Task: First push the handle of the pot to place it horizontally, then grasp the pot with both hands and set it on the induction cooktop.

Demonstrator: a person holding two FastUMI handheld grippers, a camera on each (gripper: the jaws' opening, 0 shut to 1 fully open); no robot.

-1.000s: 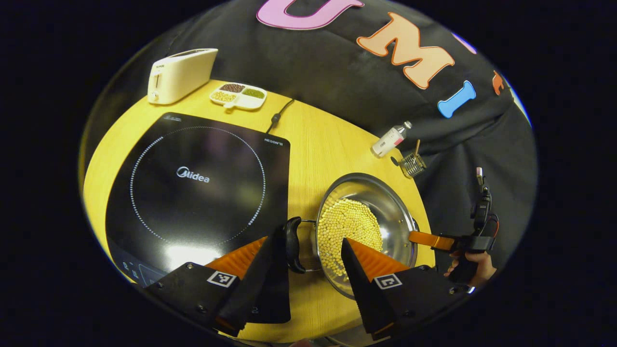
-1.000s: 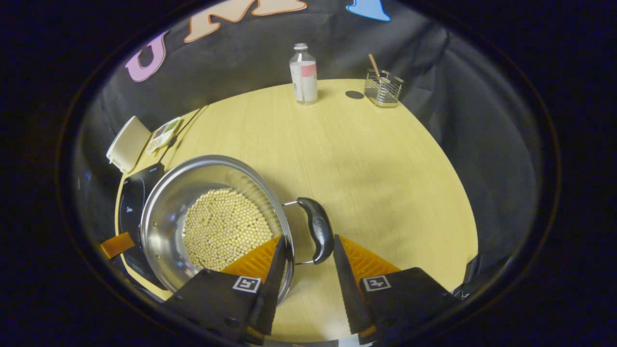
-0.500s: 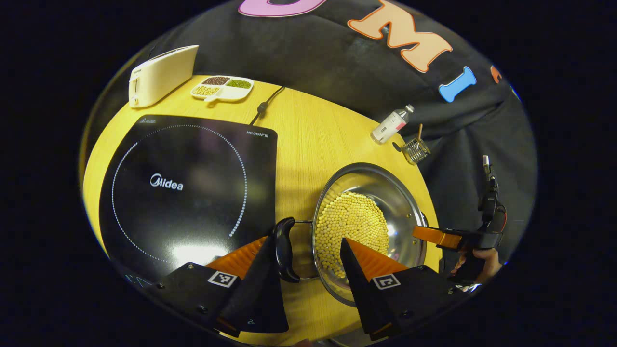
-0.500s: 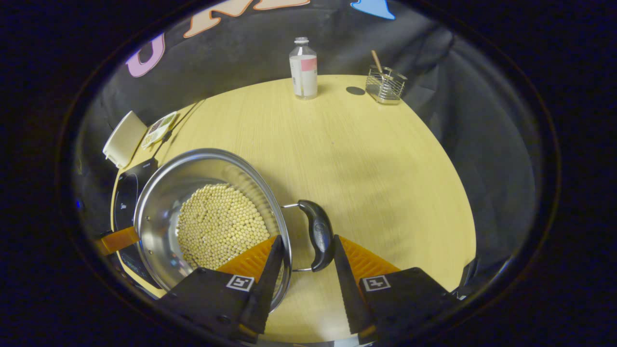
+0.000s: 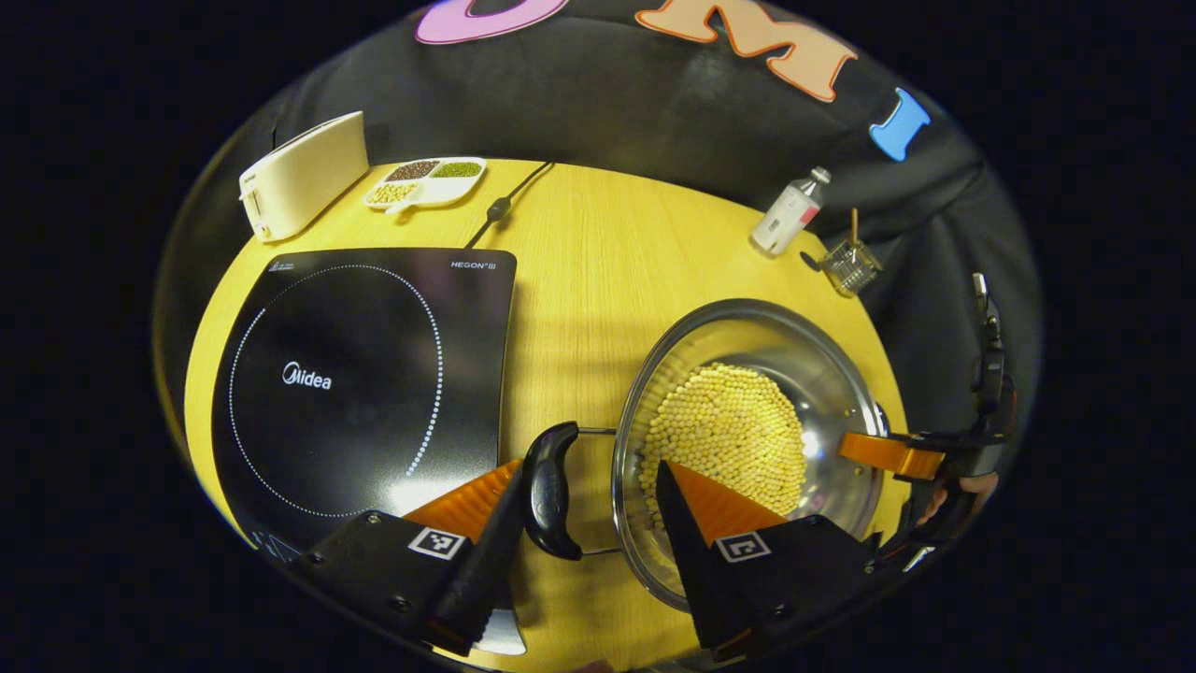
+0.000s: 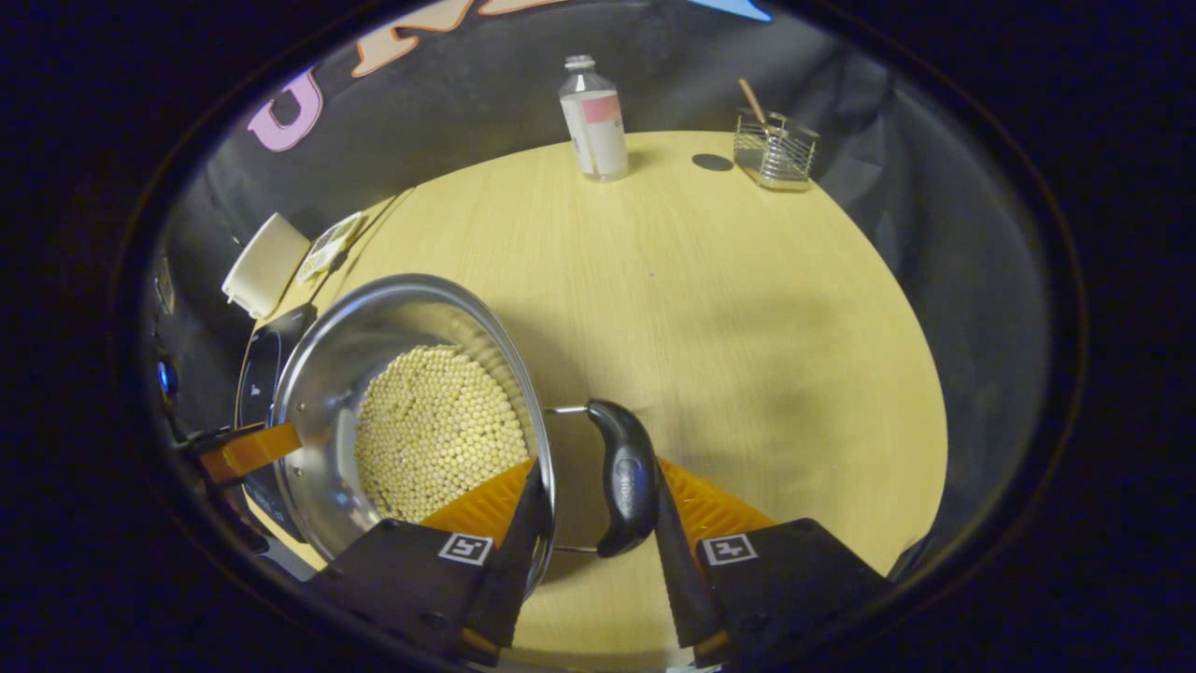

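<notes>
mock kitchen in a recording booth, round wooden table [image 5: 598, 271] backed by black cloth wall, induction cooktop [image 5: 360, 374], cream toaster [image 5: 299, 175], 3-compartment dish of beans [image 5: 425, 180], steel pot [image 5: 747, 439] of soybeans, bottle [image 6: 595, 120], wire holder [image 6: 774, 150]

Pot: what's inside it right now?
The pot holds a layer of small pale yellow beans covering most of its bottom, with bare metal wall above them. The near part of the beans is hidden behind a finger of the left claw.
</notes>
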